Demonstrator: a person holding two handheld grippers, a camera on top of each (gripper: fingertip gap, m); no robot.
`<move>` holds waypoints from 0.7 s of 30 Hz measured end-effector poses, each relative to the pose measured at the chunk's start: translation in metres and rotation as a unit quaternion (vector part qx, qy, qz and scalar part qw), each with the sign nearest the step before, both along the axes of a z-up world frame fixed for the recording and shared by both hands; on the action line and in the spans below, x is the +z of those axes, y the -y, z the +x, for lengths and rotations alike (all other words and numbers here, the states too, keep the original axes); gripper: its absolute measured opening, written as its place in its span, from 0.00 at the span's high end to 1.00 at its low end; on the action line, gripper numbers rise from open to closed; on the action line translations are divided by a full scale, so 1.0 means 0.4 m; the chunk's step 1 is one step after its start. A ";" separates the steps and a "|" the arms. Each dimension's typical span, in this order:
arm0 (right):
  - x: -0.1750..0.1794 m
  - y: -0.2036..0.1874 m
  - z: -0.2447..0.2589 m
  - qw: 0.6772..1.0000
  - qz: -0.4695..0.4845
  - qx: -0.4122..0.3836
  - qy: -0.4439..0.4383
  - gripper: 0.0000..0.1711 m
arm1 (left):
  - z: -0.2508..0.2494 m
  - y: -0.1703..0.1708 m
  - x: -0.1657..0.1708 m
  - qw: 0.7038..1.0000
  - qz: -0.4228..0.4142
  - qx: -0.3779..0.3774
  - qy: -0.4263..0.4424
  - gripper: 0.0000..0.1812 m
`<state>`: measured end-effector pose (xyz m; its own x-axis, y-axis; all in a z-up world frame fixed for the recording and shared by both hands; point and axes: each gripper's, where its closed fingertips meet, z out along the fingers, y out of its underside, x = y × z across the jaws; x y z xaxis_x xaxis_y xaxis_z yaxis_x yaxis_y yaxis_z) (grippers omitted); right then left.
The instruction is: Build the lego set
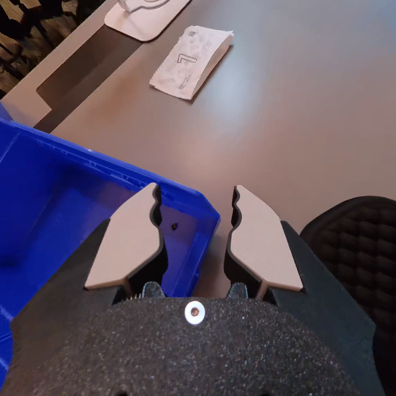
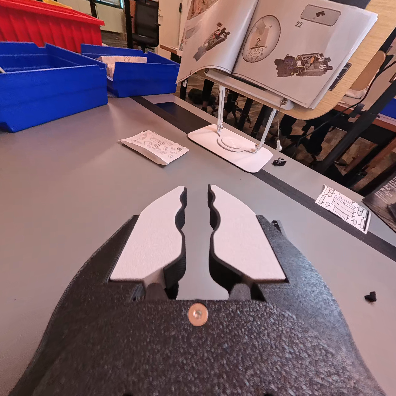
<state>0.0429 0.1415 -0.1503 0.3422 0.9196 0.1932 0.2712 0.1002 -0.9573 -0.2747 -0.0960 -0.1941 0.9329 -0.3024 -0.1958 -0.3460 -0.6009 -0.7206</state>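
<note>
My left gripper [image 1: 196, 188] is open and empty, held above the near right corner of a blue plastic bin [image 1: 107, 173]; its left finger is over the bin, its right over the grey table [image 1: 278, 128]. A tiny dark piece [image 1: 174, 226] lies on the bin floor. A white printed paper bag [image 1: 188, 64] lies flat farther off. My right gripper [image 2: 196, 187] is low over the table [image 2: 64, 192], its fingers a narrow gap apart with nothing between them. The same paper bag [image 2: 154, 150] lies ahead of it.
A white book stand [image 2: 231, 150] holds an open instruction booklet [image 2: 267, 42]; its base also shows in the left wrist view [image 1: 139, 23]. Blue bins [image 2: 49, 85] and a red bin [image 2: 42, 25] stand at left. A sticker sheet [image 2: 345, 209] and small black pieces [image 2: 278, 161], [image 2: 370, 296] lie right. A black chair back [image 1: 360, 257] is near. Across from one pair of fingers to the other is roughly 40 centimeters.
</note>
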 end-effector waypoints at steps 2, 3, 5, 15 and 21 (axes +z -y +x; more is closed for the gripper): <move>0.004 0.000 0.003 1.000 0.007 -0.001 0.001 0.89 | -0.006 0.015 -0.015 1.000 -0.025 0.004 -0.016 0.66; 0.007 -0.001 0.005 1.000 0.010 -0.002 0.000 0.89 | -0.015 0.028 -0.027 0.999 -0.044 0.010 -0.028 0.66; 0.012 -0.003 0.009 1.000 0.013 -0.004 -0.001 0.89 | -0.027 0.068 -0.061 0.994 -0.096 0.018 -0.042 0.66; 0.028 -0.017 0.021 1.000 0.013 -0.012 -0.004 0.90 | 0.031 -0.048 -0.114 0.983 -0.104 -0.029 -0.146 0.89; 0.047 -0.022 0.033 1.000 0.025 -0.018 0.004 0.90 | 0.157 -0.215 -0.113 0.981 -0.080 -0.081 -0.155 0.89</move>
